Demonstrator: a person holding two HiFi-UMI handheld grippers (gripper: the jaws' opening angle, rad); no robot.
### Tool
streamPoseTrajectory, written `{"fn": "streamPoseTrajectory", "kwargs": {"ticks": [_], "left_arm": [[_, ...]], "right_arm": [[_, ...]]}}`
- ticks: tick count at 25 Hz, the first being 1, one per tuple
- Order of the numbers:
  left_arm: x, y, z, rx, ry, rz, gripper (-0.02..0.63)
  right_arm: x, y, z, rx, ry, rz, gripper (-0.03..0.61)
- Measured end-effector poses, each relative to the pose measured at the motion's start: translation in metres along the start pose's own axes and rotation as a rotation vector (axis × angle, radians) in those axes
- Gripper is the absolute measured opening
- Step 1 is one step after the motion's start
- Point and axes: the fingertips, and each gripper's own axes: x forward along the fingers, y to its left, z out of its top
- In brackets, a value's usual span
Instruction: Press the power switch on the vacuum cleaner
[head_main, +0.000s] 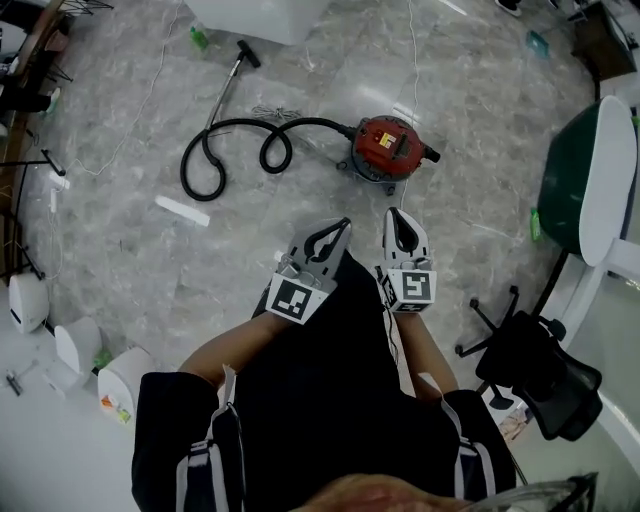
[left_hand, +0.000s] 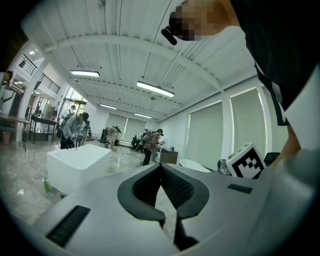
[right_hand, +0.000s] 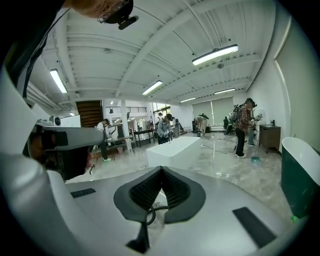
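Grey marble flooring is carrying everything in view. At the near left, white bins (head_main: 100, 372) are standing against the edge of the scene. Further right, a black hose (head_main: 215, 165) is lying in loops, with its metal wand (head_main: 224, 92) running toward the far left. The hose is leading right into the red vacuum cleaner (head_main: 385, 148), which is sitting upright on the floor at far centre. Its power switch is too small to make out.

Nearer than the cleaner and well apart from it, the left claw (head_main: 343, 227) and the right claw (head_main: 394, 213) are pointing roughly toward it, side by side. Each claw's jaws are meeting at the tips with nothing between them.

At the right, a green shell with a white rim (head_main: 590, 185) is standing beside a black office chair (head_main: 540, 368).
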Motion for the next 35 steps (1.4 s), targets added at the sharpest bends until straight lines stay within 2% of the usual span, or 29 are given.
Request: {"fn": "streamPoseTrajectory", "kwargs": {"ticks": [3, 7, 12, 16, 21, 28, 35], "left_arm": [[0.018, 0.006, -0.003, 0.009, 0.003, 0.026, 0.018], [0.042, 0.005, -0.01, -0.067, 0.015, 0.025, 0.018], [0.064, 0.005, -0.021, -0.041, 0.012, 0.037, 0.018], [0.07, 0.014, -0.037, -0.111, 0.008, 0.109, 0.018], [0.064, 0.006, -0.043, -0.056, 0.017, 0.122, 0.018], [0.06, 0.003, -0.054, -0.068, 0.038, 0.125, 0.018], [0.057, 0.045, -0.068, -0.097, 0.065, 0.198, 0.018]], "right_arm": [[0.019, -0.027, -0.007, -0.023, 0.046, 0.004, 0.015], [0.042, -0.068, -0.024, -0.056, 0.118, -0.035, 0.015], [0.087, -0.101, -0.056, -0.126, 0.194, -0.019, 0.015], [0.125, -0.114, -0.074, -0.219, 0.241, 0.027, 0.015], [0.158, -0.122, -0.091, -0.279, 0.266, 0.075, 0.015], [0.207, -0.138, -0.137, -0.308, 0.375, 0.087, 0.015], [0.253, -0.166, -0.178, -0.344, 0.456, 0.091, 0.015]]}}
